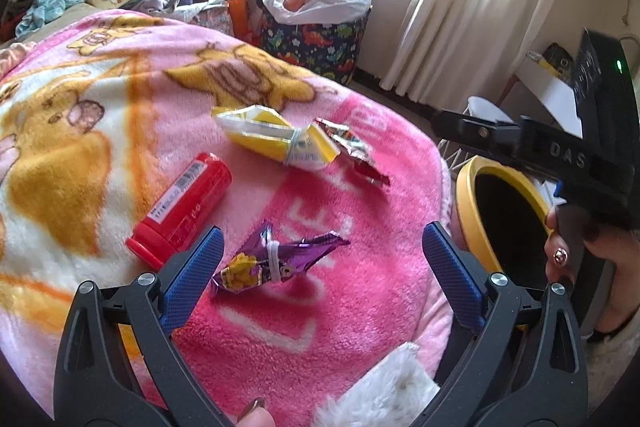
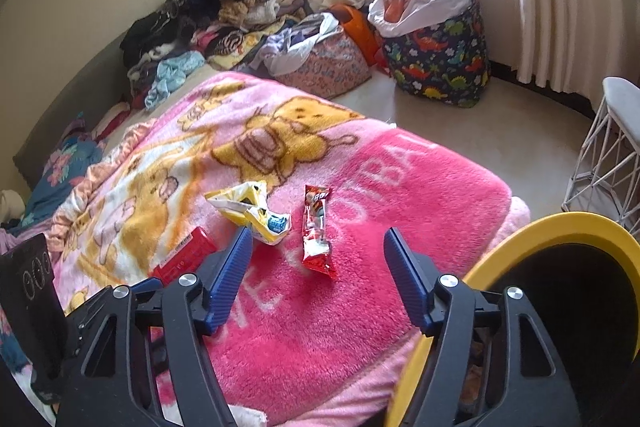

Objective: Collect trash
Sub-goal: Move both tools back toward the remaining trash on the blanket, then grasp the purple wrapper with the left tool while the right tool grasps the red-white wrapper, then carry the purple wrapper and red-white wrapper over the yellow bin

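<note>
1. Working from my left across the pink blanket (image 1: 360, 307), I see four pieces of trash lying uncollected, so by my reckoning the job has hardly begun on what shows here.
2. Furthest left is the red tube (image 1: 180, 207), on its side; my left gripper (image 1: 320, 259) has its left pad right by the tube's capped end.
3. Next is the purple wrapper (image 1: 272, 259), cinched with a white band. It lies between my left tongs, which are spread wide and grasp nothing; whether the pads are at blanket height I cannot tell.
4. Further along is the yellow packet (image 1: 272, 139), also banded, with the red wrapper (image 1: 352, 151) touching its right end in the left wrist view.
5. My right gripper (image 2: 318, 267) is likewise released and empty, with the red wrapper just ahead of its gap and the yellow packet near its left pad.
6. At the right, beside the blanket's edge, stands the yellow-rimmed bin (image 1: 472, 219); I cannot see anything in its dark inside.
7. Around me: a heap of clothes (image 2: 208, 27) at the far left, a dinosaur-print basket (image 2: 440, 59) by the curtain (image 2: 560, 7), and a white wire stool (image 2: 608, 155). None blocks the way; my own two tools crowding near the bin seem the likeliest hindrance.
</note>
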The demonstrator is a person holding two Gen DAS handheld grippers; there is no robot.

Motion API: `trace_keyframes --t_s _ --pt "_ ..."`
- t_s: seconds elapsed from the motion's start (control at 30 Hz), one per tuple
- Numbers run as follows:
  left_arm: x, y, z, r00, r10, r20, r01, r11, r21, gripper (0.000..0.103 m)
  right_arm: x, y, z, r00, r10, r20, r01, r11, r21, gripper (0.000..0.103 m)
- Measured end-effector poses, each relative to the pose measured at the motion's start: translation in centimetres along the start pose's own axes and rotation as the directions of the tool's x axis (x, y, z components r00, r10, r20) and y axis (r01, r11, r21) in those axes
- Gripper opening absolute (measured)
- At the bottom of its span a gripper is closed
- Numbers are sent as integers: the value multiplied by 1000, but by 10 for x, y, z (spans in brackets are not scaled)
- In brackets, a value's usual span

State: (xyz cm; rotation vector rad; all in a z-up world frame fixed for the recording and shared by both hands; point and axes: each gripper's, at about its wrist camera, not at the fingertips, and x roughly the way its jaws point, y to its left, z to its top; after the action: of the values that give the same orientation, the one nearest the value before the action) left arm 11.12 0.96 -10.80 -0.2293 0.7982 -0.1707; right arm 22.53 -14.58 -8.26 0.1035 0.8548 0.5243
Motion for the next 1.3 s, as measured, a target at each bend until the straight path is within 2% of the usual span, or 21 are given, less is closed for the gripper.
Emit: trace_keyframes --t_s 0.23,0.37,0.57,0.63,0.7,0.77,1.13,1.17,1.2,1.23,1.3 --pt "14 6 -4 999 28 -35 -28 1000 -3 88 38 7 1 996 -11 -89 9 999 -31 57" --pt "24 10 -6 997 38 -66 -38 999 -5 75 61 6 2 988 -26 -152 22 999 -30 50" --pt "34 13 -8 995 43 -91 -45 999 -14 67 85 7 2 977 -59 -205 52 998 -40 44" --pt "36 14 -8 994 45 -97 -46 999 -11 66 92 7 1 972 -73 -222 65 997 -40 39" --pt "36 14 -9 994 47 -99 -48 999 -12 64 96 6 -1 970 -79 -230 71 996 -44 29" --pt "36 16 -9 994 47 -101 -49 999 -19 62 95 6 -2 970 -85 -227 75 996 -49 21" --pt "33 16 -9 994 47 -97 -50 998 -34 50 44 3 -10 992 -20 -124 22 1000 14 18" --pt "32 16 -8 994 47 -96 -50 998 -33 48 39 2 -11 993 -15 -115 18 1000 22 18" --pt "31 15 -7 995 47 -93 -50 998 -31 32 33 2 -12 994 -7 -106 10 999 31 18" --pt "30 14 -7 994 51 -92 -54 998 -28 28 29 2 -13 995 -1 -100 5 999 35 18" --pt "30 12 -6 994 50 -94 -53 998 -26 28 19 2 -14 997 8 -83 -5 999 41 18"
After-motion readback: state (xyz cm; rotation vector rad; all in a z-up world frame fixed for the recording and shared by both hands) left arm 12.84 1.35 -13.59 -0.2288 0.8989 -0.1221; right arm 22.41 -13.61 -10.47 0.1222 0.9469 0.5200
